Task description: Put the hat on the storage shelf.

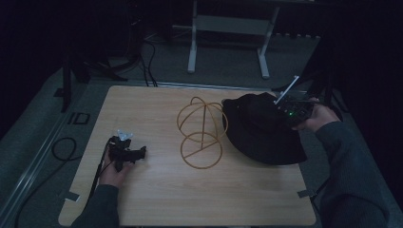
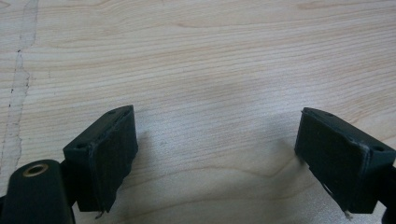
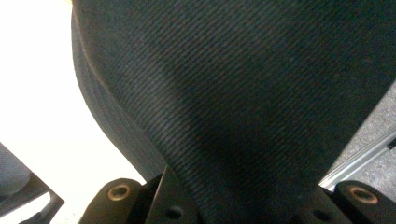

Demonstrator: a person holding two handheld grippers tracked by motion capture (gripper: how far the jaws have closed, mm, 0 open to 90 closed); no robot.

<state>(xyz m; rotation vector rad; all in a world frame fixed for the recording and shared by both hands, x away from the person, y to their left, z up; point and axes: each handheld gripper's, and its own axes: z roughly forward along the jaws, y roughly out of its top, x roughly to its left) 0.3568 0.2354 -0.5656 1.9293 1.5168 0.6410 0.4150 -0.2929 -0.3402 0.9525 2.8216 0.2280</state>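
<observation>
Right now: right gripper (image 1: 280, 102) clamped on black hat (image 1: 259, 130), right of frame.
Hat sits on the wooden table (image 1: 157, 199) just beside the wire hat stand (image 1: 202, 133) at centre. Left gripper (image 1: 127, 153), lower left, jaws wide apart over bare wood.

Left gripper (image 1: 124, 153) low near the table's left side, jaws spread wide with nothing between, right gripper (image 1: 291, 110) raised at the far right, jaws clamped on black fabric (image 3: 243, 116)
</observation>
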